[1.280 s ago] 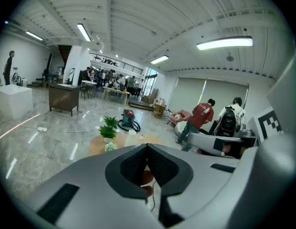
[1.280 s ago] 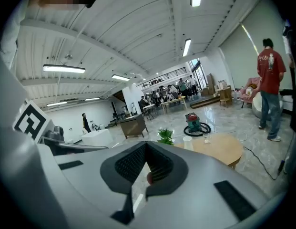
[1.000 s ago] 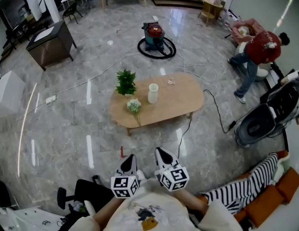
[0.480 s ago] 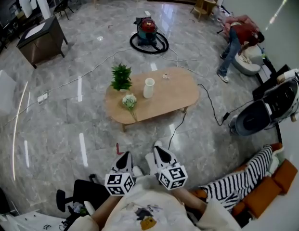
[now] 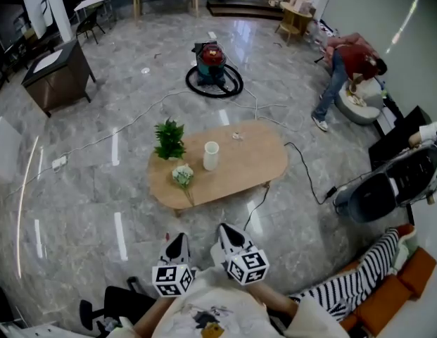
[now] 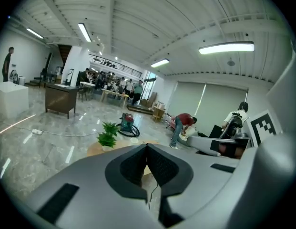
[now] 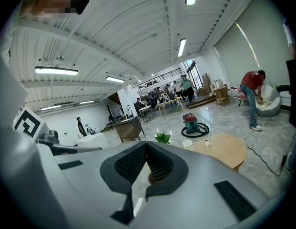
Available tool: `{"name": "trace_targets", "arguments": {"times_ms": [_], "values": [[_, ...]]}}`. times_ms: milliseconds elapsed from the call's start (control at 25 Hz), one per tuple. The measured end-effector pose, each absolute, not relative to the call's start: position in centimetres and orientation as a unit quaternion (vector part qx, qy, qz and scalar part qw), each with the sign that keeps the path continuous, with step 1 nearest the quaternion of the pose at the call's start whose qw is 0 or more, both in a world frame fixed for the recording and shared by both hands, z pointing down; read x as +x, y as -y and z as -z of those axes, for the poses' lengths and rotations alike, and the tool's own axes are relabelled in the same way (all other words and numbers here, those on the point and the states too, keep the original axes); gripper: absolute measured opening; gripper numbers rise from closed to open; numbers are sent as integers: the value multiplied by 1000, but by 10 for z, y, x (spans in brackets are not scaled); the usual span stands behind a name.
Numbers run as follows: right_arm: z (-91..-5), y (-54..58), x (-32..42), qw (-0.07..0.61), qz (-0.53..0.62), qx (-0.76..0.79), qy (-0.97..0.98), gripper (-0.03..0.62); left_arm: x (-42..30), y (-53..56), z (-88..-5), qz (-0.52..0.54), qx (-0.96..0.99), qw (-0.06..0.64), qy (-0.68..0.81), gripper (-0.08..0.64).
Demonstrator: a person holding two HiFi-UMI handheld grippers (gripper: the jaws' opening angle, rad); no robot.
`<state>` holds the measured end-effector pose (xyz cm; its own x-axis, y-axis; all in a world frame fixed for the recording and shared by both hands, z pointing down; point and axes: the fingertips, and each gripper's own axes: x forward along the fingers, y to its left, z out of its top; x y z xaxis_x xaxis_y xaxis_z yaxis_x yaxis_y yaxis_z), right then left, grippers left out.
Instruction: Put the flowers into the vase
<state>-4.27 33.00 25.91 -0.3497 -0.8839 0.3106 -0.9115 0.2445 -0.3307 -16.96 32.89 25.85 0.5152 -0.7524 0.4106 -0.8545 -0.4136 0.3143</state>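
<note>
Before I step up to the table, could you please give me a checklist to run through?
1. Flowers lie free on the table: ok.
2. Vase stands upright, apart from the flowers: ok.
3. Vase is empty inside: cannot tell, too small in every view.
4. Left gripper carries nothing: ok, but its fingers are shut, so not ok for grasping.
5. Right gripper carries nothing: ok, but it is also shut.
6. Path to the table is free: not ok, a cable crosses the floor in front of it.
</note>
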Motion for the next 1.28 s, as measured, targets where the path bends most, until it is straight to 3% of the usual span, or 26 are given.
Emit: {"name": "trace_targets", "arguments": {"times_ms": [600,1280], "values": [[-248,-152,45,28,-206,526,825,5,-75,-165,-262,-134,823,217,507,-5],[-260,-92,26,64,-181,483,855,5,-92,-109,-297,-180,770,263,553,-5]]}}
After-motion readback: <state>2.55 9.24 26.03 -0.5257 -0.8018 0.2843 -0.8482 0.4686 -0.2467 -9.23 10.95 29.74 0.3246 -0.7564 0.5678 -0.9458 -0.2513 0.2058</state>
